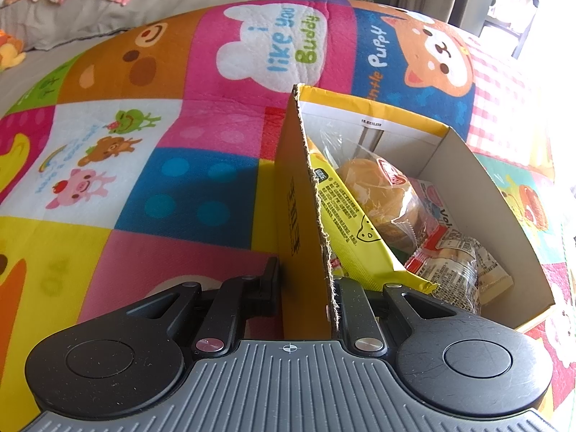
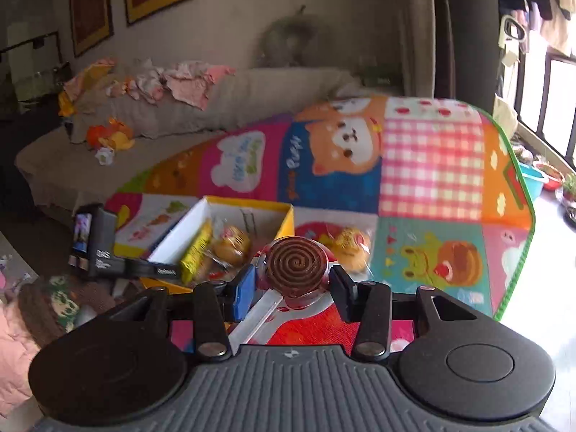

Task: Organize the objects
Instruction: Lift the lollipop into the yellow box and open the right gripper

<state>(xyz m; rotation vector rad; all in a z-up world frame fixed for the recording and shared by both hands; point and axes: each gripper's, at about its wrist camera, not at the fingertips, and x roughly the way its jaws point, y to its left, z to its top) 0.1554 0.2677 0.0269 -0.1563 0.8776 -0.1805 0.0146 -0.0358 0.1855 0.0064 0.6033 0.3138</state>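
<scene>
My left gripper (image 1: 307, 280) is shut on the near wall of the cardboard box (image 1: 298, 198), yellow outside and white inside. In the box lie a yellow packet (image 1: 345, 216), a wrapped bun (image 1: 374, 187) and red-and-white snack packs (image 1: 450, 252). My right gripper (image 2: 293, 280) is shut on a brown spiral lollipop (image 2: 297, 261) in clear wrap, its white stick slanting down to the left. It holds the lollipop above the play mat, to the right of the box (image 2: 172, 230). A second wrapped bun (image 2: 347, 244) lies on the mat just beyond the lollipop.
The colourful play mat (image 2: 432, 165) ends in a green border (image 2: 522, 216) at the right, with bare floor and plastic basins (image 2: 536, 180) beyond. A sofa (image 2: 216, 108) with clothes and a plush toy (image 2: 108, 136) stands behind. A pink sleeve (image 2: 14, 338) shows at the lower left.
</scene>
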